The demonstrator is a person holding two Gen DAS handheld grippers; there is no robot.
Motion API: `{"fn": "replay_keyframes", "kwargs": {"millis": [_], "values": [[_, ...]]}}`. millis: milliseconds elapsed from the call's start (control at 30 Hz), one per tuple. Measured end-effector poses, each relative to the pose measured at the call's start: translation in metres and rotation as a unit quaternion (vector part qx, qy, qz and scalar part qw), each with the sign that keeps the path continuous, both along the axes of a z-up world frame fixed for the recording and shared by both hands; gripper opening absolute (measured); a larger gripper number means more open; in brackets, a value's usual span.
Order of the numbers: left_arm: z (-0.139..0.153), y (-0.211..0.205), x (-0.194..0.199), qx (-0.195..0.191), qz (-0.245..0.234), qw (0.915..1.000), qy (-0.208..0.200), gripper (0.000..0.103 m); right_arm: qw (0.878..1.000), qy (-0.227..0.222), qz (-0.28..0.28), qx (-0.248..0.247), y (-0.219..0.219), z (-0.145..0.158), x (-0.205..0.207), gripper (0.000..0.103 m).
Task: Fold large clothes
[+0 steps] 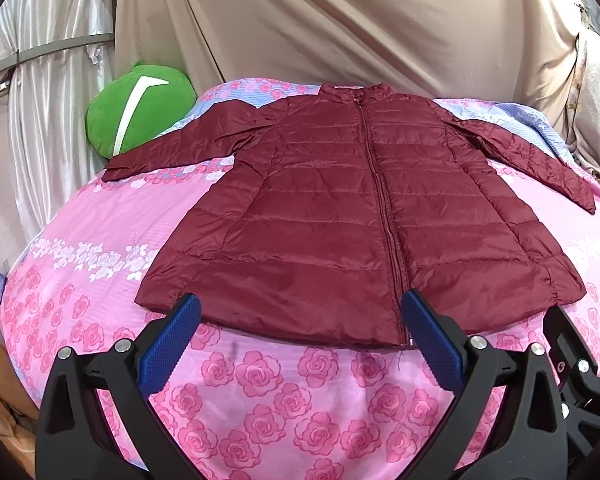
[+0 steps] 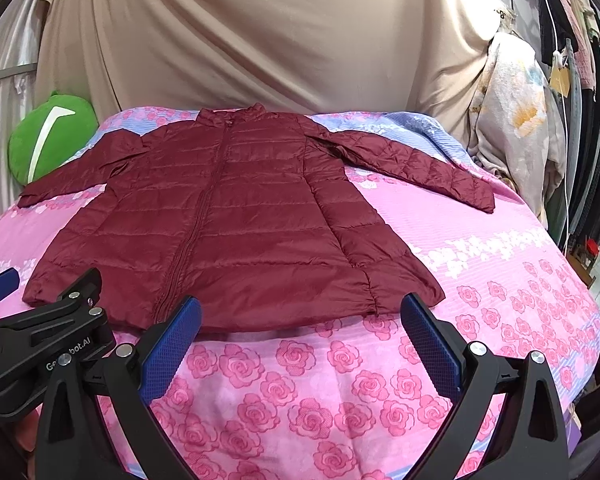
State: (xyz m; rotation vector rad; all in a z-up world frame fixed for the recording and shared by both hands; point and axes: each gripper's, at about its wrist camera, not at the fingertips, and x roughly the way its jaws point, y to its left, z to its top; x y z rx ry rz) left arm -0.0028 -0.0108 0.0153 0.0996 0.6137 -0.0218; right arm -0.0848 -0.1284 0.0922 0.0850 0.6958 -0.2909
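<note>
A dark red quilted jacket [image 1: 340, 208] lies flat and zipped, front up, on the pink rose-print bed cover [image 1: 280, 392], collar at the far side, both sleeves spread outward. It also shows in the right wrist view [image 2: 228, 232]. My left gripper [image 1: 300, 308] is open and empty, hovering just short of the jacket's near hem, around the zipper end. My right gripper [image 2: 300, 312] is open and empty, just short of the hem's right part. The left gripper's body [image 2: 40, 332] shows at the lower left of the right wrist view.
A green plush pillow [image 1: 140, 108] sits at the bed's far left. A beige sheet [image 1: 340, 20] hangs behind the bed. A pale floral cloth [image 2: 516, 128] and hanging clothes [image 2: 592, 120] stand to the right. The bed cover [image 2: 500, 280] falls away at the right edge.
</note>
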Motion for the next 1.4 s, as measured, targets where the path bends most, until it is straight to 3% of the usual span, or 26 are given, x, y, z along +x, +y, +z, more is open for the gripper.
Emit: {"fn": "replay_keyframes", "kwargs": {"millis": [567,1400], "values": [[-0.004,-0.013,0.017,0.02,-0.004,0.9997,0.012,0.098,1.0,0.011,-0.007,0.01,-0.011,-0.008,0.015,0.098],[-0.012,-0.036,0.072,0.032,-0.005,0.9983,0.048,0.098,0.999,0.045,-0.012,0.021,-0.032,-0.024,0.069,0.098]]}}
